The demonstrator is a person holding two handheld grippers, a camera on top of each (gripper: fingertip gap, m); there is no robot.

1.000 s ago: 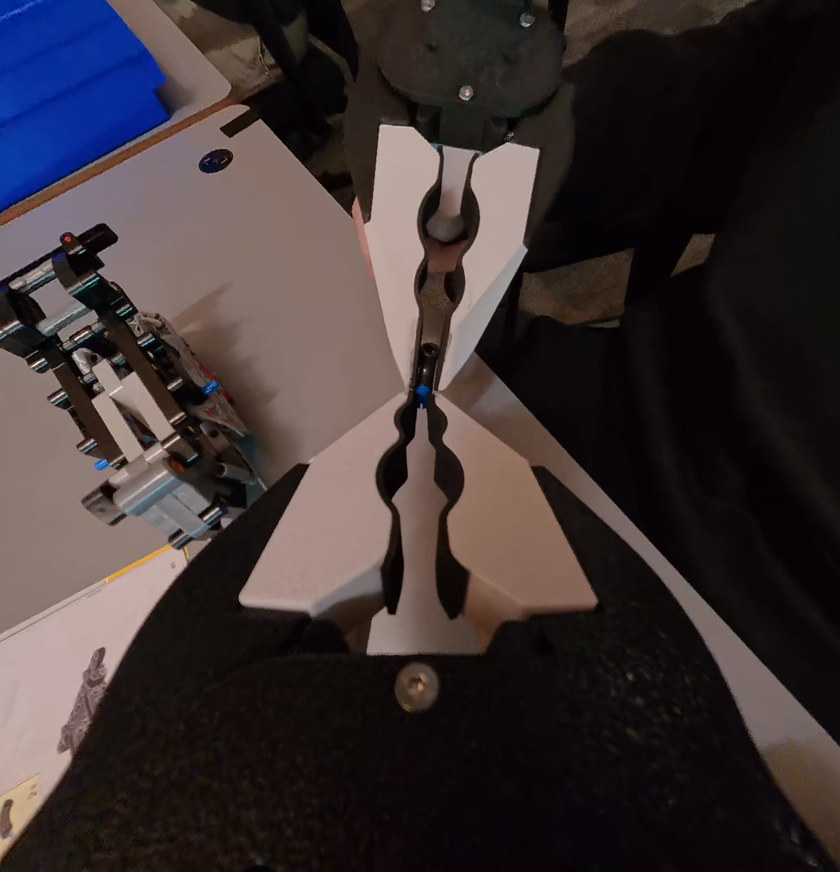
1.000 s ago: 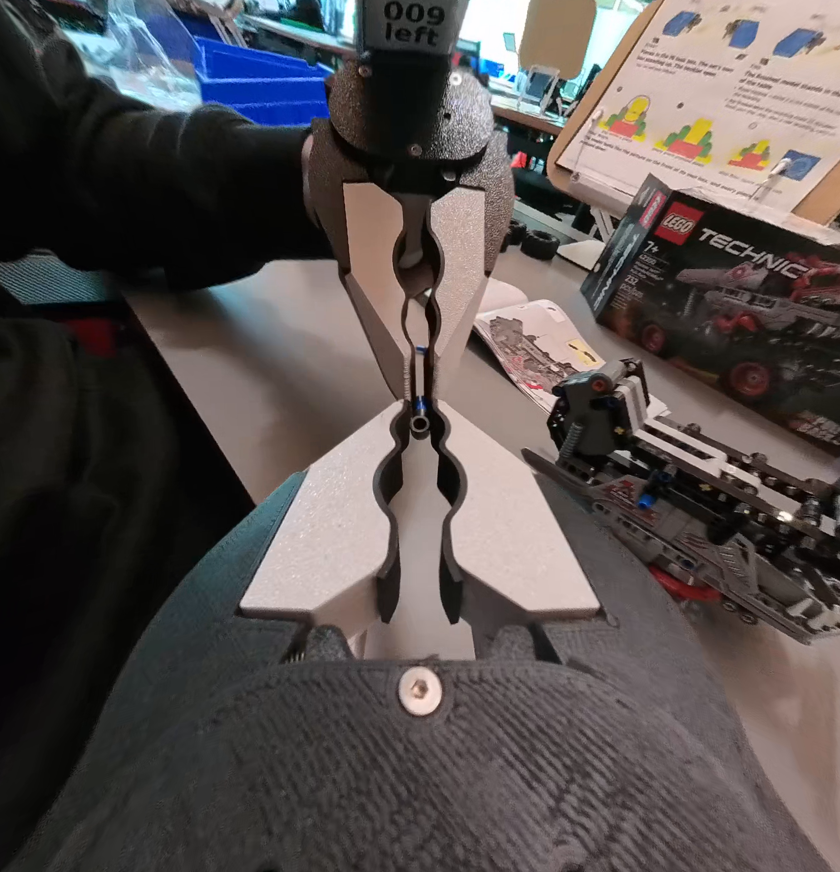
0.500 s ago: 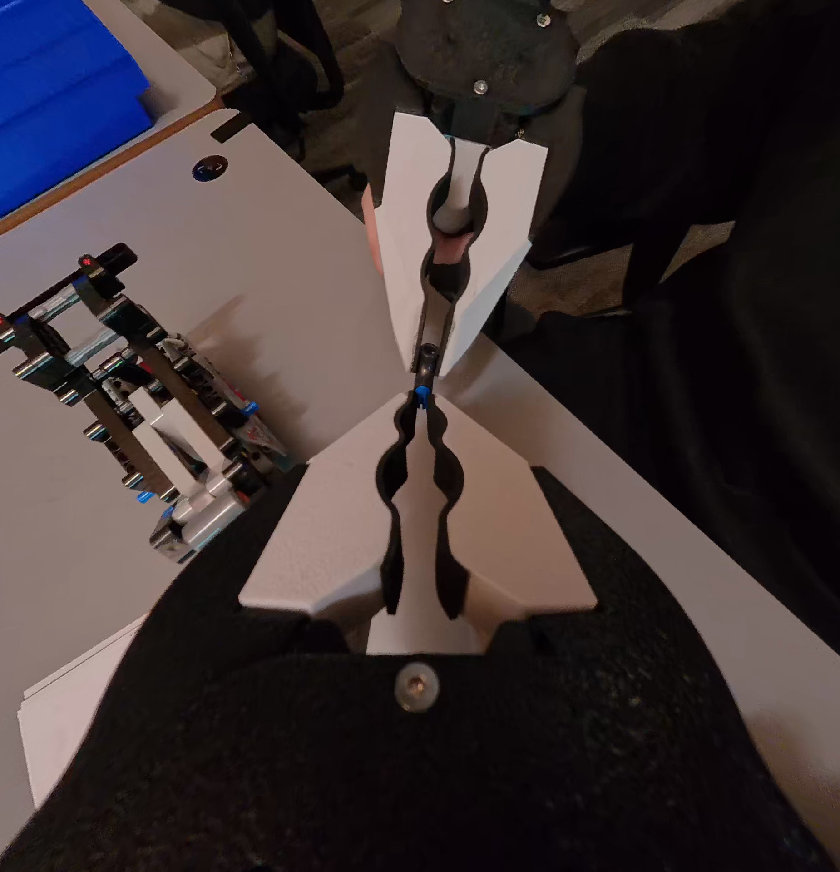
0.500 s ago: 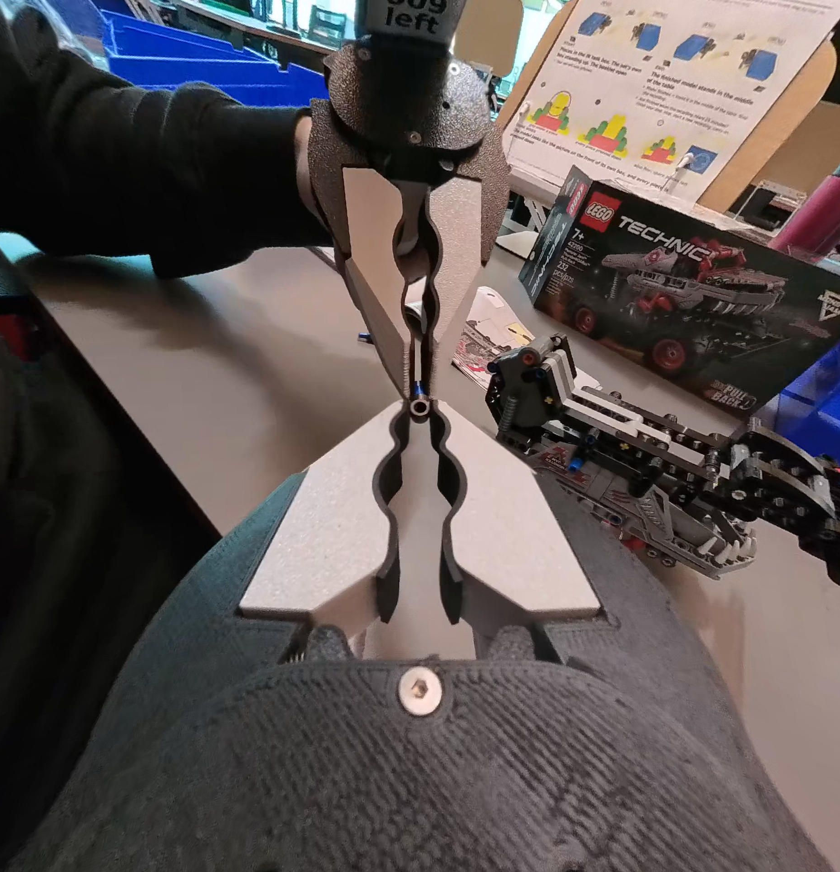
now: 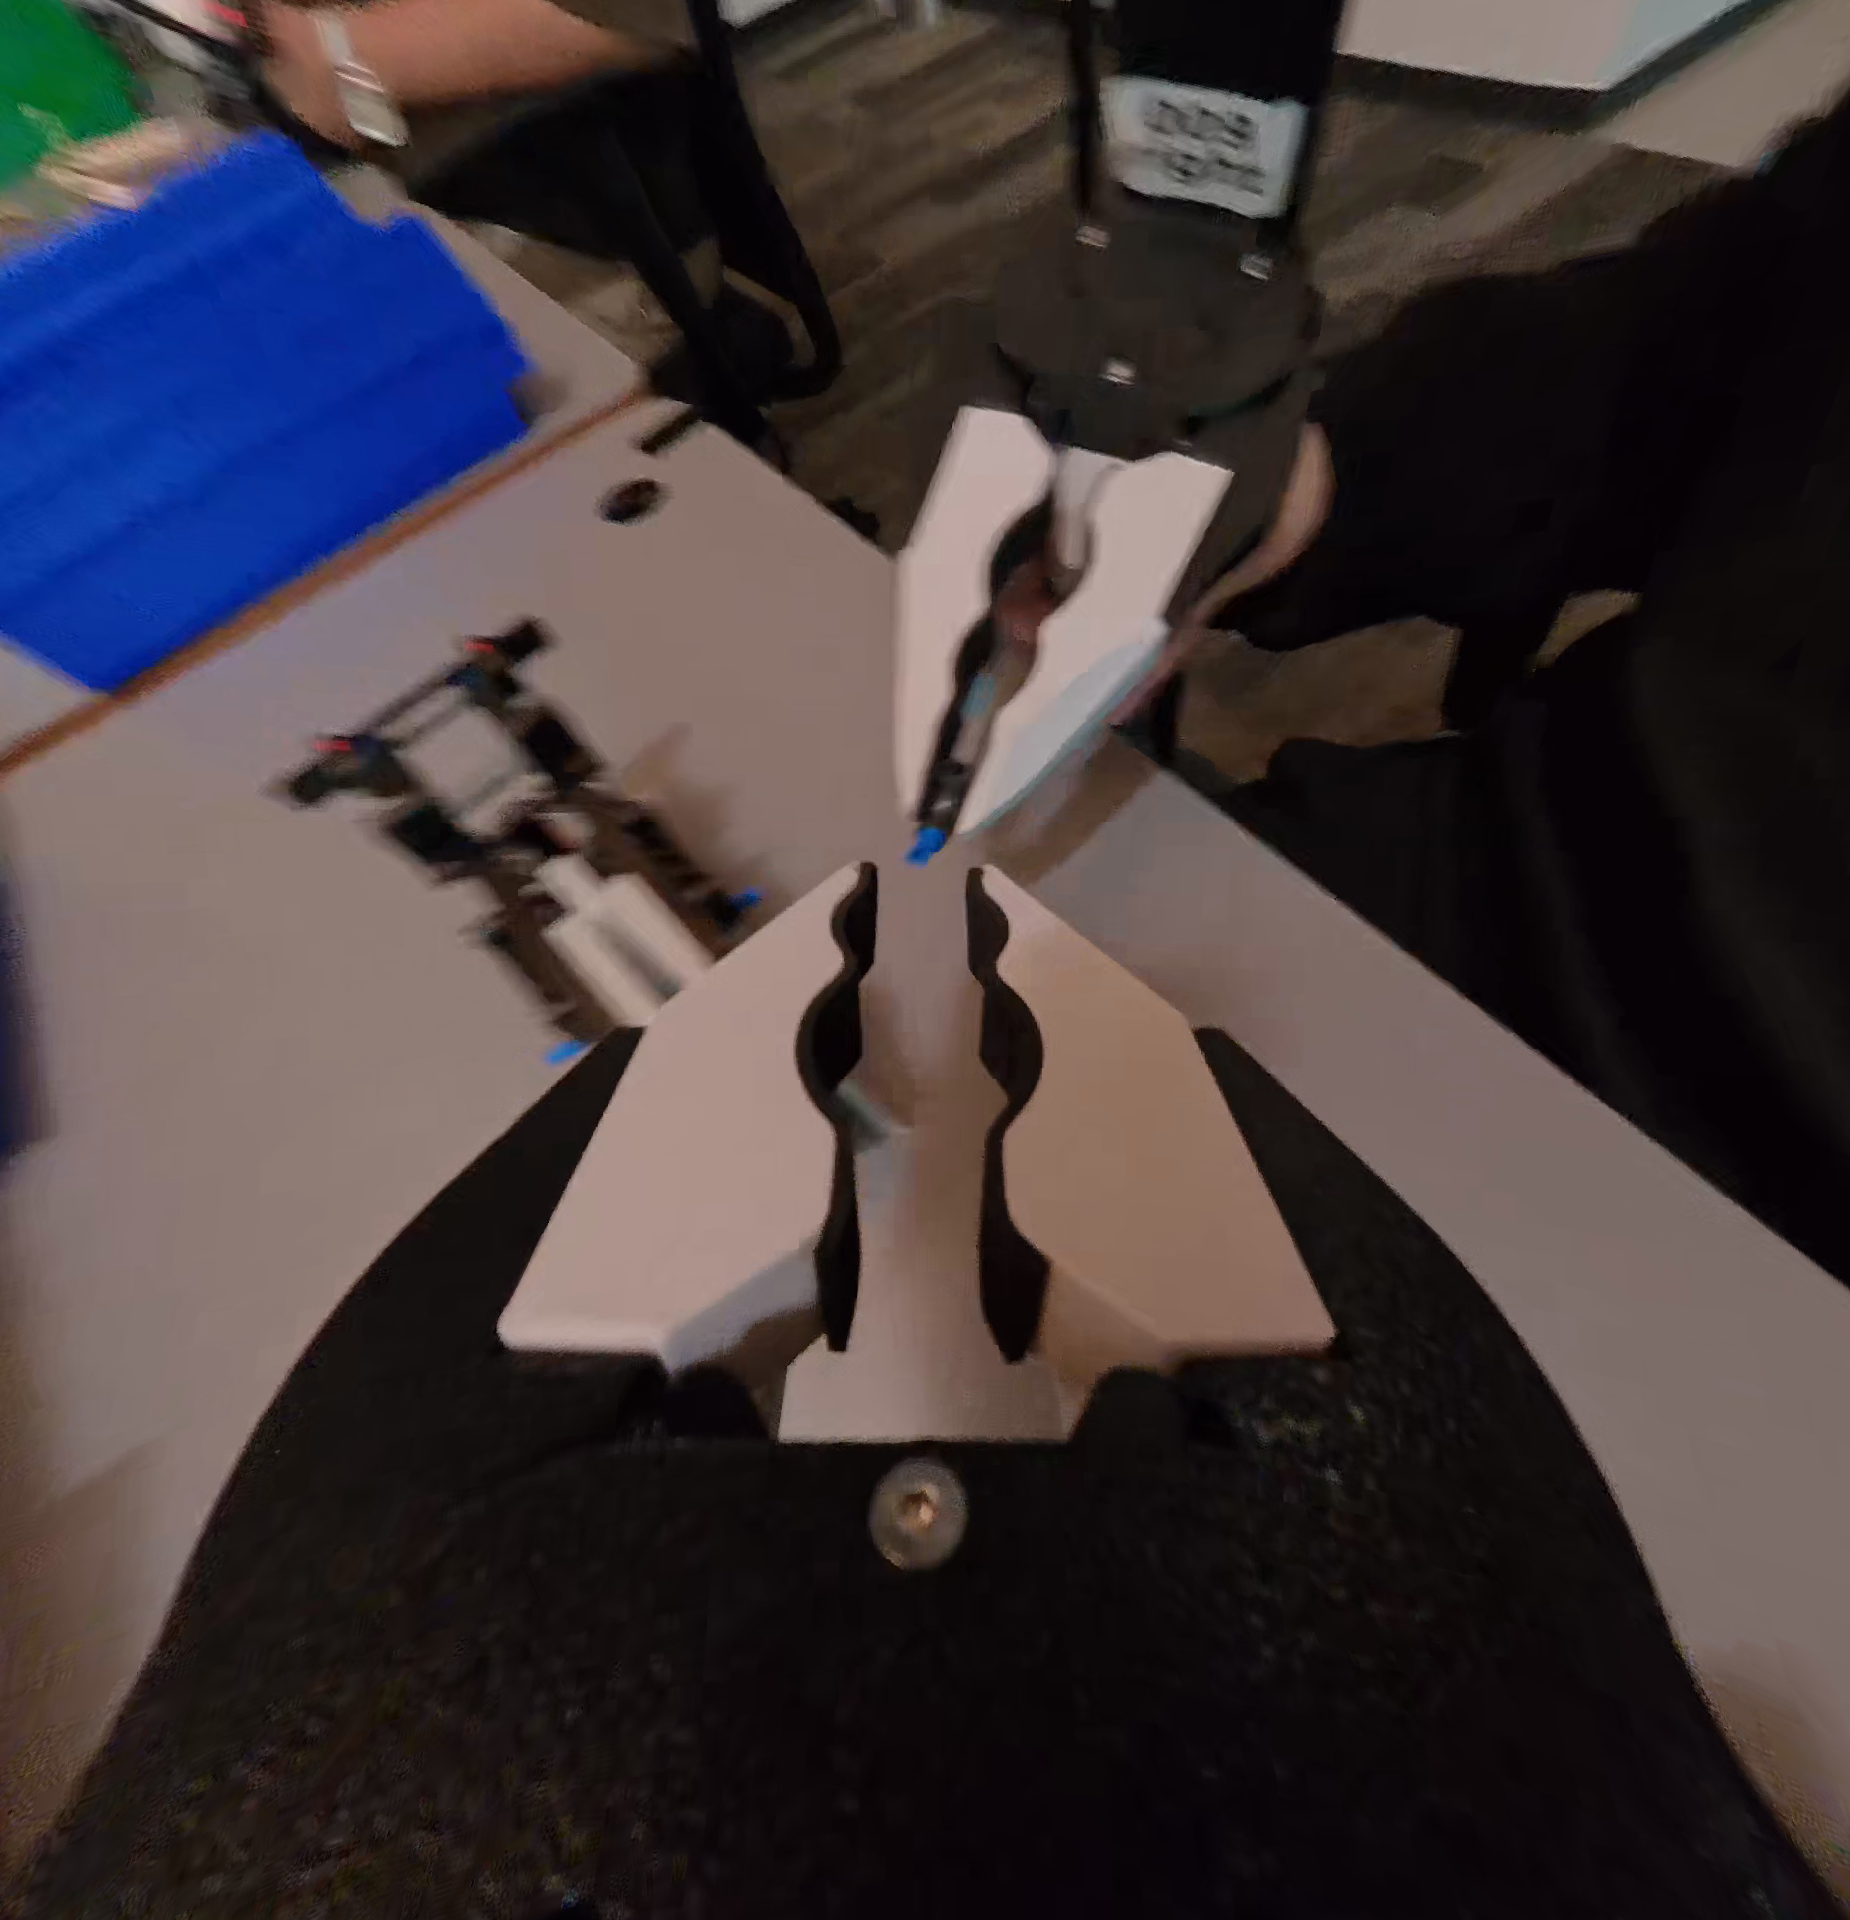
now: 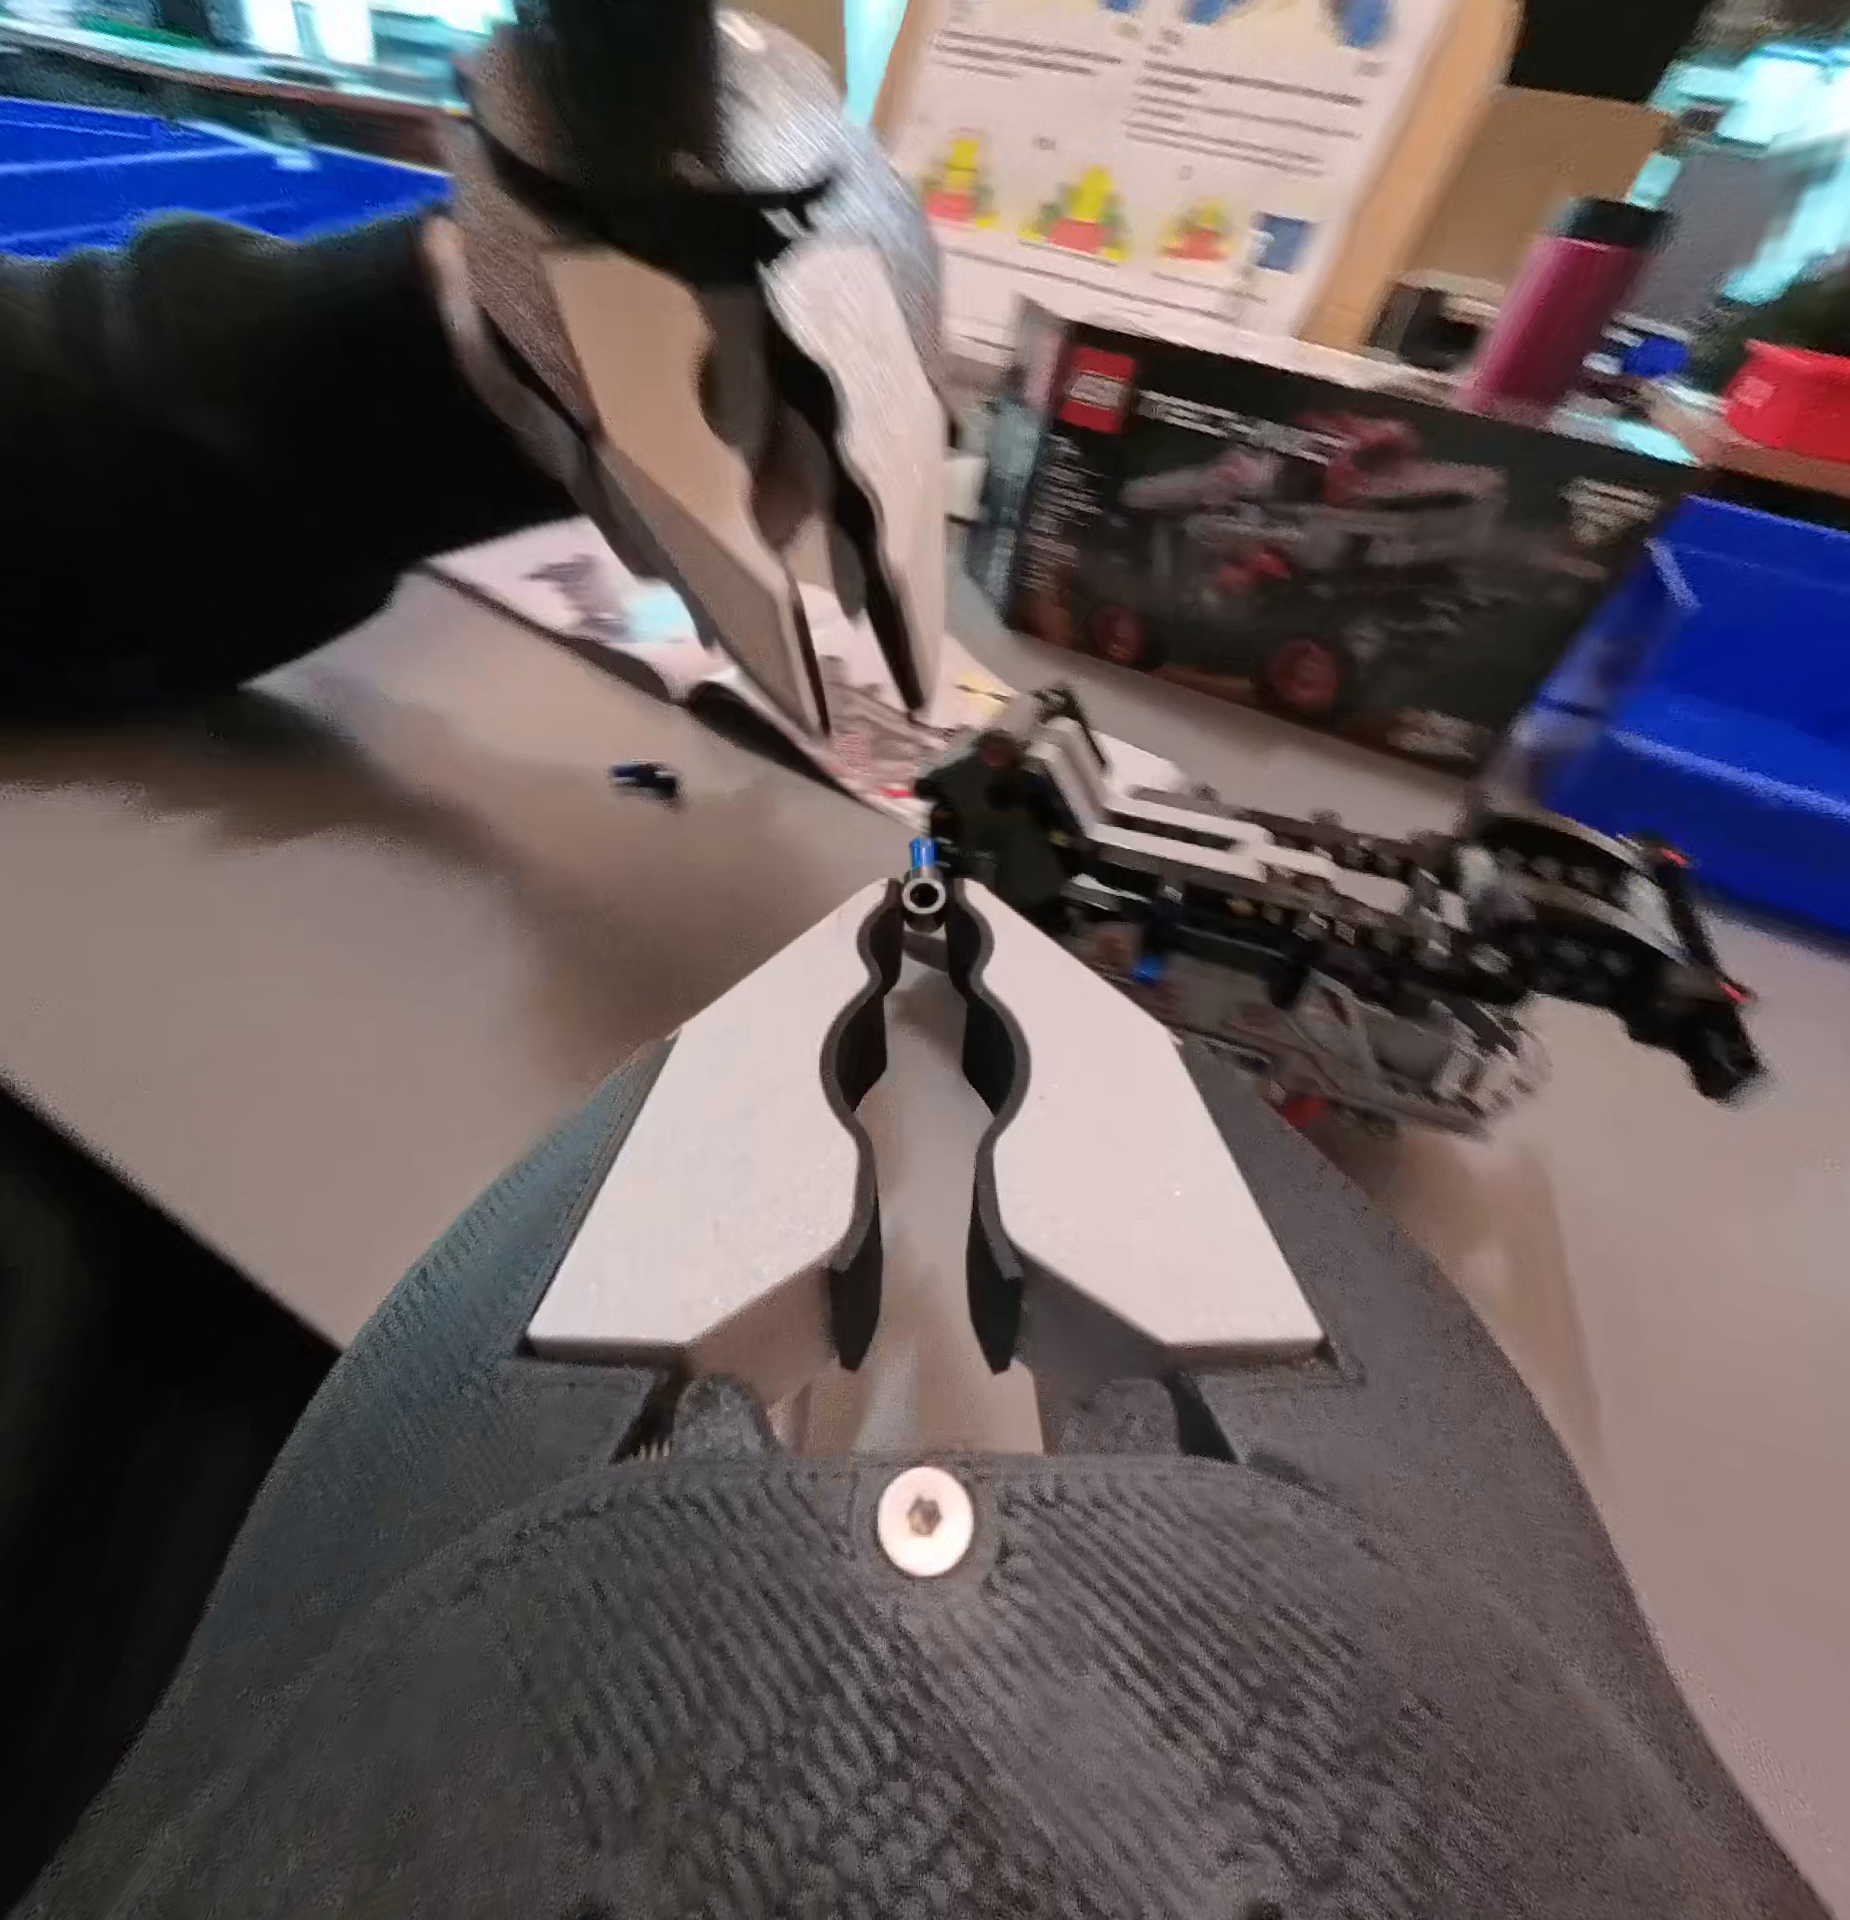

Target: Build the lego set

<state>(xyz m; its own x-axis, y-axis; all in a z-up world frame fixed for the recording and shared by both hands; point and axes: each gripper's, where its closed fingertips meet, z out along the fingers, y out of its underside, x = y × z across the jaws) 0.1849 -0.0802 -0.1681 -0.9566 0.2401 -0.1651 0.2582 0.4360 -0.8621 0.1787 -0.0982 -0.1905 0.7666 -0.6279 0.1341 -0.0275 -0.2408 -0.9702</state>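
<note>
Right gripper (image 6: 926, 914) pinching a small grey piece (image 6: 926, 896) with a blue pin (image 6: 919, 855) at its tip, raised just above the table (image 6: 308, 935). Left gripper (image 5: 919, 883) spread, empty, lifted away on the left. Model (image 6: 1316, 935) just beyond, on the right; box (image 6: 1316, 582) farther back. Best carried steadily, grip firm, pin lined up with a hole before pressing, left gripper bracing the model.
</note>
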